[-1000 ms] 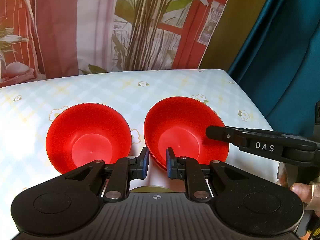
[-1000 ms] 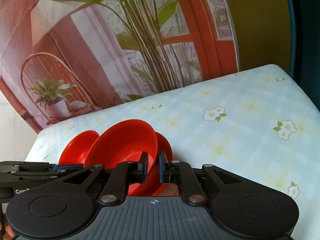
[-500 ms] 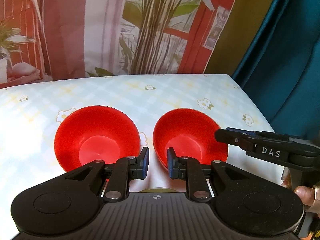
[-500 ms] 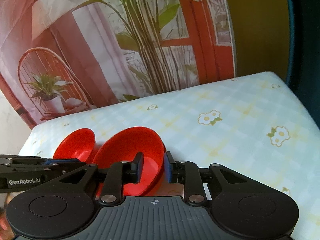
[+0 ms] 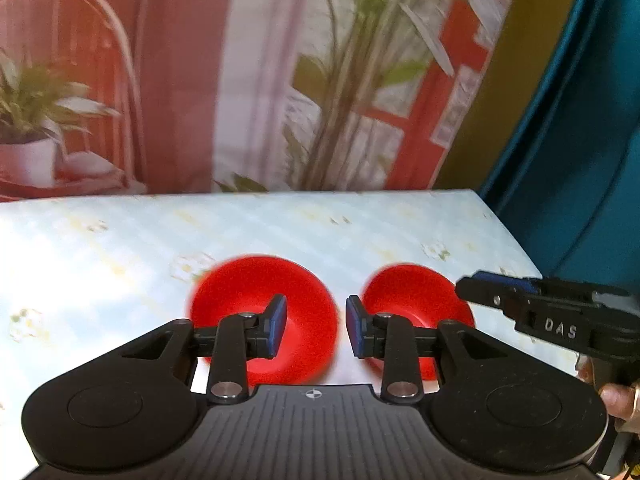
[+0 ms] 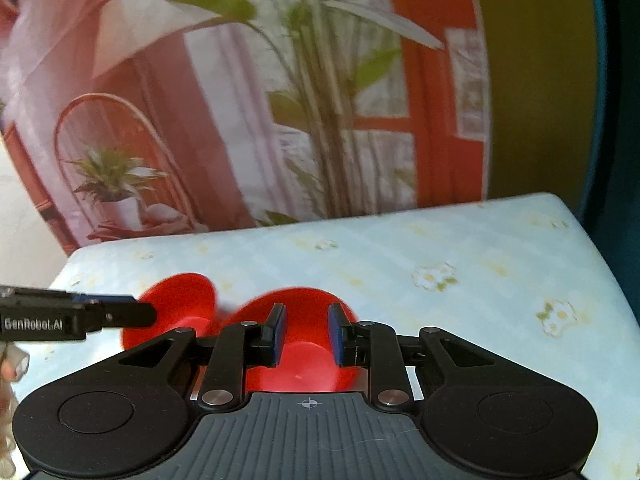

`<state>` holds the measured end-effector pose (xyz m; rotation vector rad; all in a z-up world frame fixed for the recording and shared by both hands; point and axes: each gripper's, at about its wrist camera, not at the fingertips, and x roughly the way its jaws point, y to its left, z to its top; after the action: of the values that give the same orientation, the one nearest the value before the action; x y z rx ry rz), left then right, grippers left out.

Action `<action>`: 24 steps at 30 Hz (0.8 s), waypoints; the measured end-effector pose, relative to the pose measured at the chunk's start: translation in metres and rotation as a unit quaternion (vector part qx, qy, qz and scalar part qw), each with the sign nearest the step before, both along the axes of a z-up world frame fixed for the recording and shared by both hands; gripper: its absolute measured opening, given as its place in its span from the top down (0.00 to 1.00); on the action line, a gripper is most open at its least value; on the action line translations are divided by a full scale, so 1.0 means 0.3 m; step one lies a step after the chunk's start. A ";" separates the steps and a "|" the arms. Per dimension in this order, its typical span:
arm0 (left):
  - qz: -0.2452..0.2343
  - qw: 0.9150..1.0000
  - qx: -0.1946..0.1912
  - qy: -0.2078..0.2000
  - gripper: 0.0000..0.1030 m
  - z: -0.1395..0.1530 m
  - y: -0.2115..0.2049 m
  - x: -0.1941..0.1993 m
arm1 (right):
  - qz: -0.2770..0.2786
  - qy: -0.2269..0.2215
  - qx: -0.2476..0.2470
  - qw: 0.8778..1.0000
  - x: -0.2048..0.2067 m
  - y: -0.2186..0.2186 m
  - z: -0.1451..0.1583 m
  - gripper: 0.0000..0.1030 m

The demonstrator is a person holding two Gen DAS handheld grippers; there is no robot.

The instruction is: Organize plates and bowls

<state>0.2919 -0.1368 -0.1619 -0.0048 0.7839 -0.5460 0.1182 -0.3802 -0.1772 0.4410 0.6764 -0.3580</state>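
Two red bowls rest side by side on the flowered tablecloth. In the left wrist view the left bowl and the right bowl lie just beyond my left gripper, which is open and empty above the gap between them. The right gripper reaches in from the right edge. In the right wrist view my right gripper is open and empty above the near red bowl; the other bowl lies to its left, beside the left gripper's fingers.
The table has a pale blue checked cloth with small flowers. A printed backdrop of plants and red window frames hangs behind it. A teal curtain hangs at the right, past the table's right edge.
The right gripper let go of the bowl it held and set it down; both grippers opened wider and pulled back and up from the bowls.
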 end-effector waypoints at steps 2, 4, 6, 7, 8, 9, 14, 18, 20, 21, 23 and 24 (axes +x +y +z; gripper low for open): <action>0.012 1.000 -0.007 -0.013 0.67 0.018 0.040 0.002 | 0.014 -0.002 -0.005 1.000 0.029 0.024 0.015 0.78; 0.027 0.999 -0.022 -0.023 0.67 0.026 0.087 0.003 | 0.025 -0.009 -0.005 1.000 0.052 0.044 0.025 0.78; 0.045 0.998 -0.033 -0.021 0.67 0.015 0.129 0.010 | 0.034 -0.017 -0.007 0.999 0.079 0.064 0.026 0.78; 0.052 0.998 -0.039 -0.016 0.67 0.003 0.149 0.017 | 0.036 -0.019 -0.008 0.999 0.090 0.072 0.024 0.78; 0.058 0.997 -0.044 -0.010 0.67 -0.007 0.164 0.026 | 0.038 -0.022 -0.007 0.999 0.106 0.080 0.019 0.78; 0.065 0.997 -0.049 -0.004 0.67 -0.024 0.184 0.037 | 0.039 -0.024 -0.006 0.999 0.120 0.086 0.013 0.78; 0.073 0.994 -0.075 0.023 0.67 -0.114 0.228 0.089 | 0.038 -0.027 0.013 0.999 0.199 0.112 -0.023 0.78; 0.075 0.992 -0.092 0.041 0.67 -0.170 0.252 0.117 | 0.054 -0.004 0.004 0.998 0.267 0.147 -0.056 0.78; 0.073 0.991 -0.101 0.051 0.67 -0.187 0.252 0.126 | 0.061 0.006 0.001 0.998 0.294 0.160 -0.072 0.78; 0.073 0.990 -0.105 0.056 0.67 -0.196 0.255 0.126 | 0.063 0.011 0.001 0.998 0.304 0.166 -0.080 0.78; 0.068 0.989 -0.112 0.061 0.67 -0.210 0.255 0.129 | 0.066 0.019 -0.001 0.998 0.324 0.174 -0.093 0.78; 0.068 0.989 -0.113 0.063 0.67 -0.217 0.257 0.127 | 0.067 0.023 -0.001 0.997 0.333 0.177 -0.099 0.78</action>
<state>0.3300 -0.0598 -0.2269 -0.3023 0.8337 -0.5058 0.2181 -0.3271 -0.2069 0.3837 0.7466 -0.2421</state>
